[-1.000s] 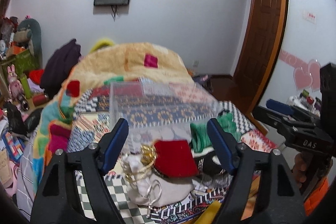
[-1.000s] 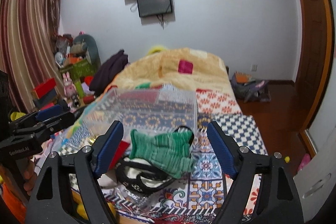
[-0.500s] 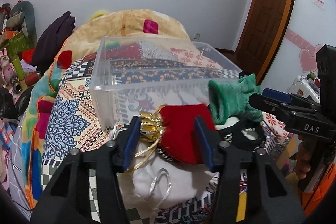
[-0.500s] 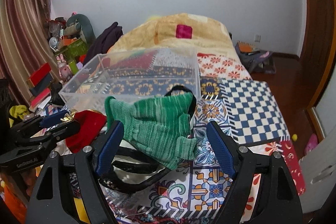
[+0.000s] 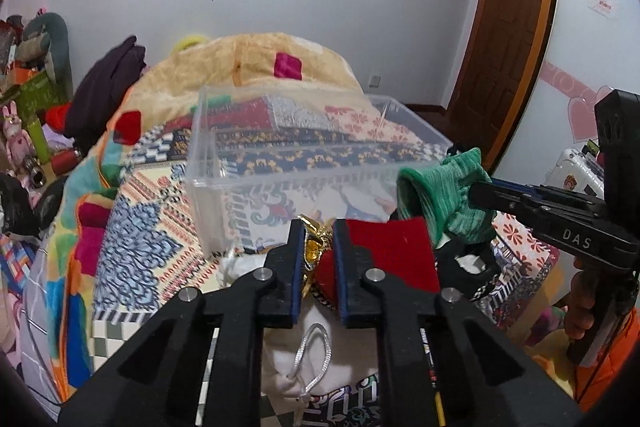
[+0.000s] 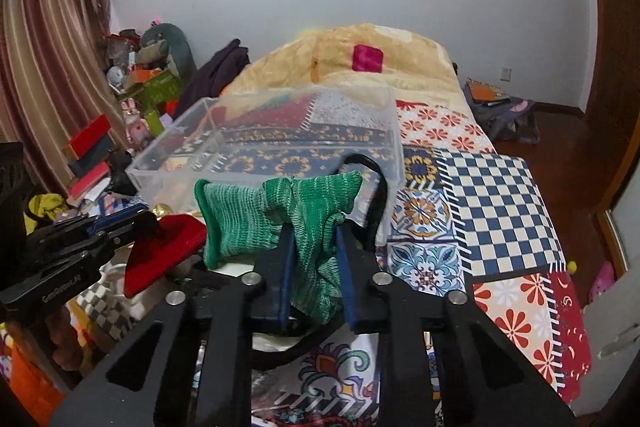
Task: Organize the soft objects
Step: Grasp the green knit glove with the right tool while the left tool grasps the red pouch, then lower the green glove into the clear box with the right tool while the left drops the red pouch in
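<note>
My left gripper (image 5: 318, 247) is shut on a red velvet pouch (image 5: 390, 255) at its gold-tied neck; the pouch also shows in the right wrist view (image 6: 160, 251). My right gripper (image 6: 312, 251) is shut on a green knitted cloth (image 6: 276, 215) and holds it just in front of a clear plastic bin (image 6: 264, 143). The green cloth (image 5: 440, 195) and the right gripper (image 5: 480, 193) also show at the right of the left wrist view, by the bin's (image 5: 280, 163) near right corner. A white drawstring pouch (image 5: 332, 359) lies under the left gripper.
The bin stands on a bed with a patchwork cover (image 6: 500, 195). A black-handled bag (image 6: 376, 187) lies under the green cloth. A heaped tan blanket (image 6: 368, 51) is at the bed's far end. Clutter and boxes (image 6: 92, 147) stand left of the bed.
Both grippers have closed: the left on the red pouch's neck, the right on the green cloth. Both items are now lifted a little toward the bin.
</note>
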Motion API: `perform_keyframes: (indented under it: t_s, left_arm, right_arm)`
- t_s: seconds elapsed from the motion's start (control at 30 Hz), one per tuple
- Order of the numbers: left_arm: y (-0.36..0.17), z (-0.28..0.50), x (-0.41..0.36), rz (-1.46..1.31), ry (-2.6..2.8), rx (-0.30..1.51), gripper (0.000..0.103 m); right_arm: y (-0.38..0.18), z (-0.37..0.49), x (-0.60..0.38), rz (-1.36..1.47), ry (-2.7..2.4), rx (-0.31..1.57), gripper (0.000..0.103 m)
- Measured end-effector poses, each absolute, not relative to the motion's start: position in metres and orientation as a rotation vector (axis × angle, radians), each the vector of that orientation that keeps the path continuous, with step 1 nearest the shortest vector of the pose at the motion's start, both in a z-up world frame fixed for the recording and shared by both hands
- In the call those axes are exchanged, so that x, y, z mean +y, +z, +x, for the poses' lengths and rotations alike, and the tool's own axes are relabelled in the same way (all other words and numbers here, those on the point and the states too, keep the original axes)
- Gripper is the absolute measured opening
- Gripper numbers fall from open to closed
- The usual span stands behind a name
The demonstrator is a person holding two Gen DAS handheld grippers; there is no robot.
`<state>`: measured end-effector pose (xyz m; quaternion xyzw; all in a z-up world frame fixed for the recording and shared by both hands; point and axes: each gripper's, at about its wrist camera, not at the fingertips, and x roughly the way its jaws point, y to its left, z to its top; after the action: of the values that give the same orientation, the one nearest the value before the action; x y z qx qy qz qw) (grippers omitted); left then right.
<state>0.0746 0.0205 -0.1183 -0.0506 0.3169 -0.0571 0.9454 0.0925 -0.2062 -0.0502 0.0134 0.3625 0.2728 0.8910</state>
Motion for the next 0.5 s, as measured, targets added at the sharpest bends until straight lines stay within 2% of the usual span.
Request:
perform_keyframes:
  t_s: [0.5]
  left_arm:
    - [-0.055,0.065,0.032,-0.097,-0.061,0.483,0.005]
  right_arm:
    - [-0.001,0.088,-0.215,0.074,0.556,0.594,0.015]
